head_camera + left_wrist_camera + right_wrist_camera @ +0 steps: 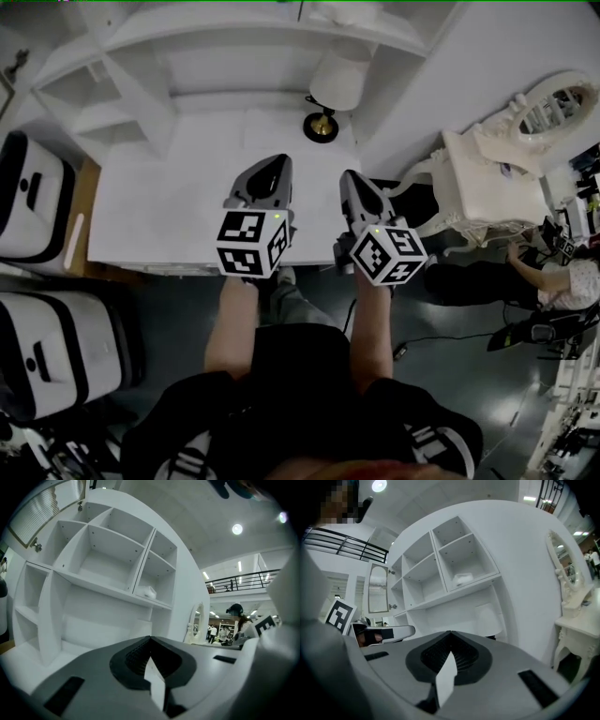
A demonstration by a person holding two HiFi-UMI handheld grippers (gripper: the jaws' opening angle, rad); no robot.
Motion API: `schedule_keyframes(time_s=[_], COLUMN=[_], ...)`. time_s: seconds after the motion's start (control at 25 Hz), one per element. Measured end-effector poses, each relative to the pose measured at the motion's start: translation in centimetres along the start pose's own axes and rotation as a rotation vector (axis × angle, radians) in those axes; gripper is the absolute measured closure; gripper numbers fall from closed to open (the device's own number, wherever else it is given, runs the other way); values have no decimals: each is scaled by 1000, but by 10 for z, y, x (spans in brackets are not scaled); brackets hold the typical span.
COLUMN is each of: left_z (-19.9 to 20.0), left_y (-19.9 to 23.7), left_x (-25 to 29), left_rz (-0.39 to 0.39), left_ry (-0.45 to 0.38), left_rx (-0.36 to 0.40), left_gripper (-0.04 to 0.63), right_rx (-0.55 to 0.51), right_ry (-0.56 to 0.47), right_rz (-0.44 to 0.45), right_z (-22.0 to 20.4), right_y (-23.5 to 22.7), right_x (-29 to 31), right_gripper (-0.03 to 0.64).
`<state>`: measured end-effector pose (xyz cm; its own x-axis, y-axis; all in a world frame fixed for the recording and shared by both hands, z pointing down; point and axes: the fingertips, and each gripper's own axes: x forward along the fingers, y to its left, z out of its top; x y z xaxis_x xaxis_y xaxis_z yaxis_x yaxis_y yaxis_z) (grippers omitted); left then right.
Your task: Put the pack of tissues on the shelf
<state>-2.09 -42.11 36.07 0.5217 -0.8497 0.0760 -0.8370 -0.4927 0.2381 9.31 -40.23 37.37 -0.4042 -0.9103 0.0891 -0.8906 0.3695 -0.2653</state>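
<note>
1. The left gripper (150, 638) is closed: in its own view the two dark jaws meet at their tips with nothing between them.
2. The right gripper (451, 633) is shut the same way, tip against tip and empty.
3. From the head view, both grippers are held side by side over the near edge of the white desk top (169, 216), their marker cubes (253, 242) facing up at me. My forearms below them run out of frame.
4. In both gripper views, each gripper's grey body fills the lower half and hides the desk surface and the foot of the shelf (141, 564).
5. The pack of tissues (147, 591) already lies on the shelf, in the lower compartment of the right-hand column, well apart from both grippers. It is small and white on white, so I take it for the pack by its soft outline only.
6. In the head view the upper compartments are cut off at the far edge, and I cannot pick the pack out there.
7. A lamp (337, 80) with a white shade stands at the far right of the desk. Further right is an ornate white dressing table (487, 187) with an oval mirror (553, 108).
</note>
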Motion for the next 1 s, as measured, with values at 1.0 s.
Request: schedule_keyframes(time_s=[1.0], left_z=[64], left_y=[8], left_x=[120], left_rz=[-25], left_ry=[-77], left_rx=[90], left_gripper=[584], right_rx=[-113], right_ry=[-230], right_rz=[184], right_z=[119], right_y=[-27], right_x=[95], right_gripper=[597])
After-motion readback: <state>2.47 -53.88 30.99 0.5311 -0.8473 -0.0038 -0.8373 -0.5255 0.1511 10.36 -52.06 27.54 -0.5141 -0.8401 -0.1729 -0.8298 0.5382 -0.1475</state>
